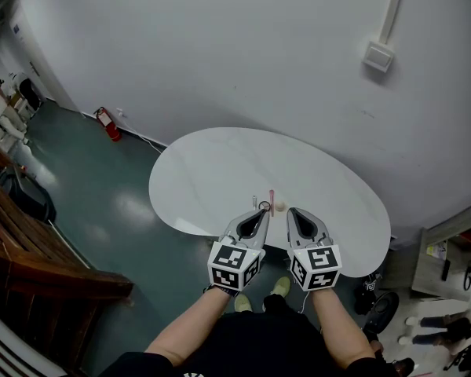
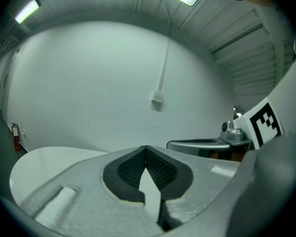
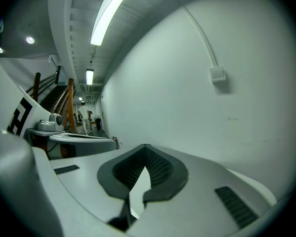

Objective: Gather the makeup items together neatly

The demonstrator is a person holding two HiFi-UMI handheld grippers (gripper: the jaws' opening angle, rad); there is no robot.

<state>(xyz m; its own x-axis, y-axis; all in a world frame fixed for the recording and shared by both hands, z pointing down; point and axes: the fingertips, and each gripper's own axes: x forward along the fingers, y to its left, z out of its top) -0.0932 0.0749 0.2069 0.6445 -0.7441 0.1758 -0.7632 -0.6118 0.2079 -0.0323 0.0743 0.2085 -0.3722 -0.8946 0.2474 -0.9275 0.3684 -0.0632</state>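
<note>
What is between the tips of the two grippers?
In the head view, small makeup items lie on the white table there: a pink stick, a dark ring and a beige piece.

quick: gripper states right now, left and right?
Left gripper: closed, holding nothing.
Right gripper: closed, holding nothing.

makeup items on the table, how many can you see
4, clustered by the table's near edge: pale stick, dark ring, pink stick, beige lump, left to right. The left gripper and right gripper may hide more.
</note>
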